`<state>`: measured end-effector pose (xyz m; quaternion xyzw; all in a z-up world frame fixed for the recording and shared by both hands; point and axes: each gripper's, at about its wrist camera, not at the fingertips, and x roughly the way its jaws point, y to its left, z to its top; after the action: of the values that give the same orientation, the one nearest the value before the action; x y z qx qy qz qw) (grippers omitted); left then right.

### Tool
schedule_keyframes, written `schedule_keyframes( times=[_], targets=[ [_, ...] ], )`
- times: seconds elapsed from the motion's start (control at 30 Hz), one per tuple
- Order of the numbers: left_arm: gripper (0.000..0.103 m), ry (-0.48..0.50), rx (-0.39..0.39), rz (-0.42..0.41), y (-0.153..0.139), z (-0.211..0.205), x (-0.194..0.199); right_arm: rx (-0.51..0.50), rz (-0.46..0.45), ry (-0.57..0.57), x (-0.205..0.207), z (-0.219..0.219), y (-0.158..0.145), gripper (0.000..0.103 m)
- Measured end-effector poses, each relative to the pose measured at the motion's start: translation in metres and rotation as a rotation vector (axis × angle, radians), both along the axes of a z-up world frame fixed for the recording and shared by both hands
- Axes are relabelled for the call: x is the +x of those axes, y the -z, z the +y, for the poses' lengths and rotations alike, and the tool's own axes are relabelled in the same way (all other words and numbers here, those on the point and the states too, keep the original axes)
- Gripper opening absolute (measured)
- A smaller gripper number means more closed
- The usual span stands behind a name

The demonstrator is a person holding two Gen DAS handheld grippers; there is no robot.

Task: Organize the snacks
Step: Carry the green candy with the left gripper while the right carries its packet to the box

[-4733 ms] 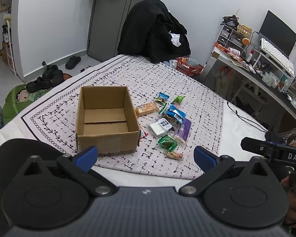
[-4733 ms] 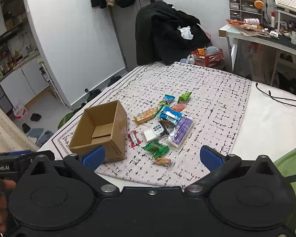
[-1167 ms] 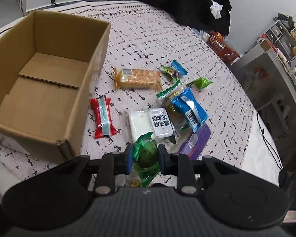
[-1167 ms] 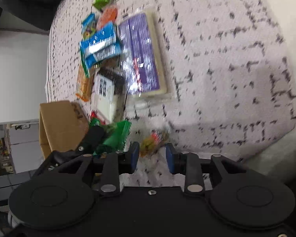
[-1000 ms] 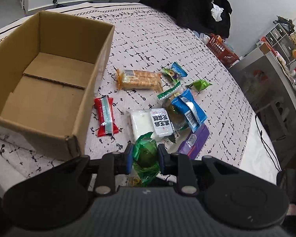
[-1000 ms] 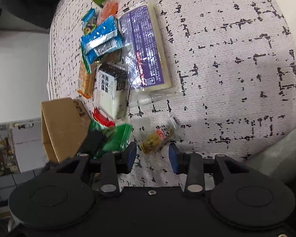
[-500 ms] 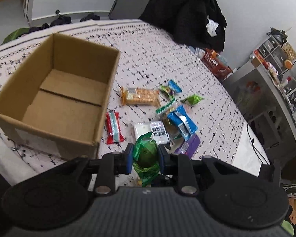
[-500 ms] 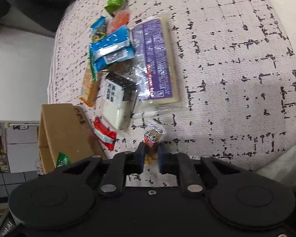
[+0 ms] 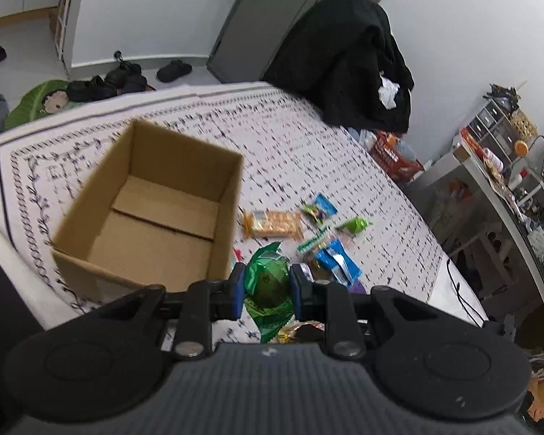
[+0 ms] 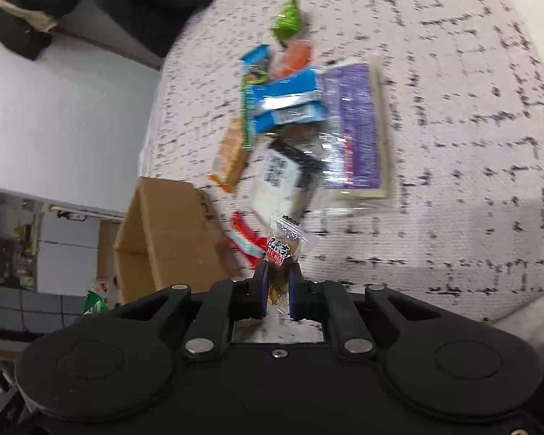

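My left gripper (image 9: 266, 284) is shut on a green foil snack packet (image 9: 266, 279), held above the table just right of the open cardboard box (image 9: 156, 217). The box is empty inside. My right gripper (image 10: 278, 282) is shut on a small clear candy wrapper with red lettering (image 10: 283, 244), lifted off the cloth. Behind it lie a purple packet (image 10: 355, 127), a blue packet (image 10: 286, 103), a white and black packet (image 10: 277, 177), an orange cracker pack (image 10: 230, 156), a red bar (image 10: 246, 241) and a small green packet (image 10: 288, 20). The box's corner (image 10: 167, 232) shows at the left.
A patterned cloth (image 9: 308, 152) covers the table. A chair draped with a black coat (image 9: 344, 58) stands beyond the far edge, with a red basket (image 9: 395, 159) and a cluttered desk (image 9: 507, 188) to the right. Shoes (image 9: 105, 83) lie on the floor at left.
My right gripper closed on the small candy wrapper and lifted it off the cloth. My left gripper rose and drew back with the green packet, bringing the box further into view.
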<state>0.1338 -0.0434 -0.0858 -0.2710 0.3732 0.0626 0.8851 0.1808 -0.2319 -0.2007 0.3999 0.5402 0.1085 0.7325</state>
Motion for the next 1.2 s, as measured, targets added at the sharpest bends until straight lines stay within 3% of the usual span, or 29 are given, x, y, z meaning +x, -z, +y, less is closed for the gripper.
schedule_keyframes(
  times=[0.27, 0.5, 0.87, 1.2],
  targets=[
    [0.024, -0.075, 0.028, -0.008, -0.008, 0.030, -0.009, 0.040, -0.159, -0.077, 0.005, 0.021, -0.031, 0.010],
    [0.024, -0.135, 0.044, -0.011, -0.009, 0.054, -0.012, 0.095, -0.235, -0.147, 0.010, 0.044, -0.045, 0.010],
    [0.024, -0.190, 0.033, 0.018, 0.006, 0.084, -0.003, 0.134, -0.276, -0.227, 0.021, 0.075, -0.053, 0.010],
    [0.027, -0.215, 0.036, 0.070, 0.028, 0.096, 0.013, 0.099, -0.288, -0.313, 0.028, 0.112, -0.046, 0.010]
  ],
)
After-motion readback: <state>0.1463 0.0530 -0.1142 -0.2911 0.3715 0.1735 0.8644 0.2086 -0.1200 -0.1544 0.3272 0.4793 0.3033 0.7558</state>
